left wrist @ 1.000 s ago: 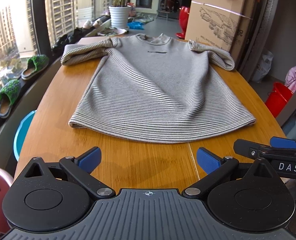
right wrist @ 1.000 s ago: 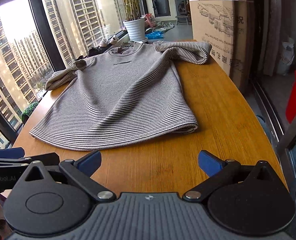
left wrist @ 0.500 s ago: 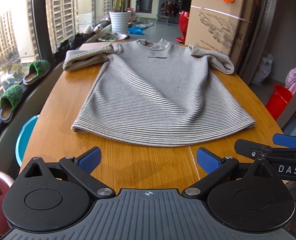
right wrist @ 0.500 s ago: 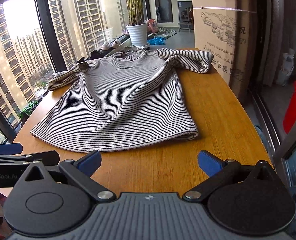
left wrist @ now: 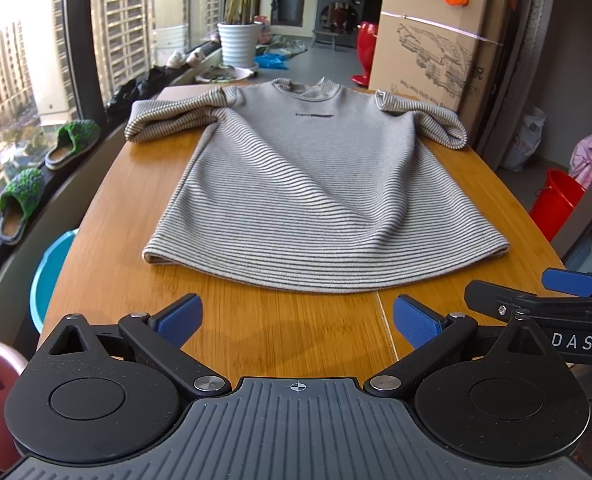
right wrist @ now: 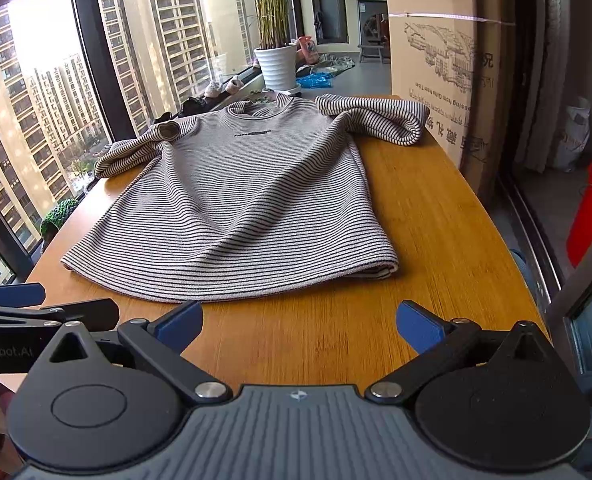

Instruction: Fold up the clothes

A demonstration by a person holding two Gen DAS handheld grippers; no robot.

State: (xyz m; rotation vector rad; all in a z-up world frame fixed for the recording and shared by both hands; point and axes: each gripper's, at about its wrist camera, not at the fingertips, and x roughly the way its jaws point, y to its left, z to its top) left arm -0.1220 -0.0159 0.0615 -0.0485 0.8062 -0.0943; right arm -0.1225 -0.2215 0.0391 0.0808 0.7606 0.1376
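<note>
Grey-and-black striped knit top [left wrist: 319,196] laid flat, front up, on wooden table [left wrist: 128,216]; sleeves bunched.
Chest print illegible. L gripper [left wrist: 296,320] & R gripper [right wrist: 299,322] both held wide apart, nothing gripped.

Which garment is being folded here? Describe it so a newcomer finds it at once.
On the wooden table beside the big window, a striped sweater lies flat, collar away from the camera. It is the only garment on the table, grey with thin dark stripes and a small dark chest print.
</note>
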